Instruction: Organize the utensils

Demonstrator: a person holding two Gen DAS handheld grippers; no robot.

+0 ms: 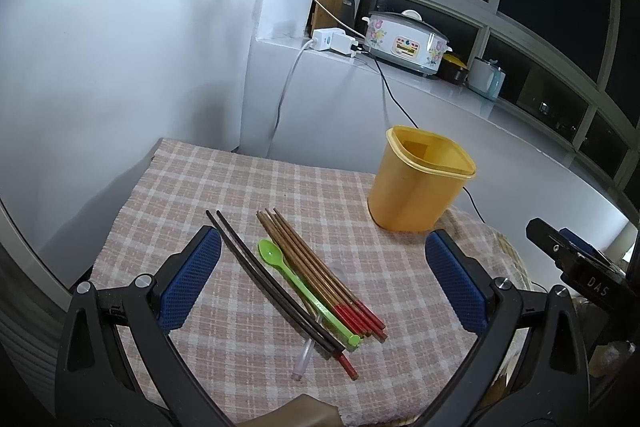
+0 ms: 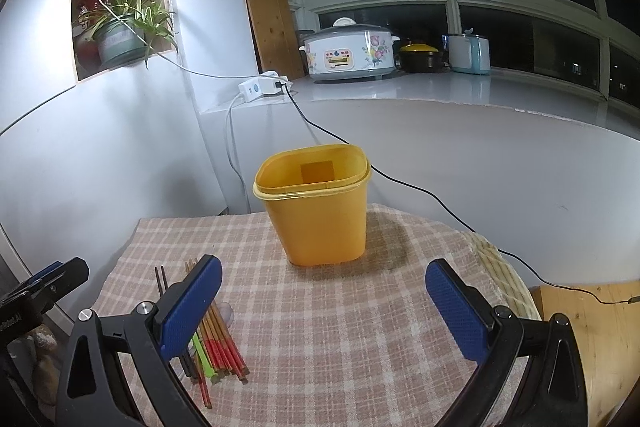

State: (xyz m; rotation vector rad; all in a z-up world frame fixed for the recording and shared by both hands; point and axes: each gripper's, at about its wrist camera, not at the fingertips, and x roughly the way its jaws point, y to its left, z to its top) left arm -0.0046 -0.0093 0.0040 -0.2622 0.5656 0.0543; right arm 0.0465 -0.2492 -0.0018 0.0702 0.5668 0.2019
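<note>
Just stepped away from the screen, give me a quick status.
Left tool open, empty; right tool open, empty. Chopsticks and green spoon loose on cloth. Yellow container upright, looks empty. Nothing blocking.

Your left wrist view looks down near the chopsticks [image 1: 316, 267] | right wrist faces the yellow container [image 2: 316, 203] | both share the checkered cloth [image 1: 240, 187].

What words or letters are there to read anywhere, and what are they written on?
"DAS": on the black body of the right gripper, seen from the left wrist view.
Partial white lettering on the left gripper, cut off at the picture's edge: unreadable.
Rice cooker panel: red characters, too small to read.
</note>
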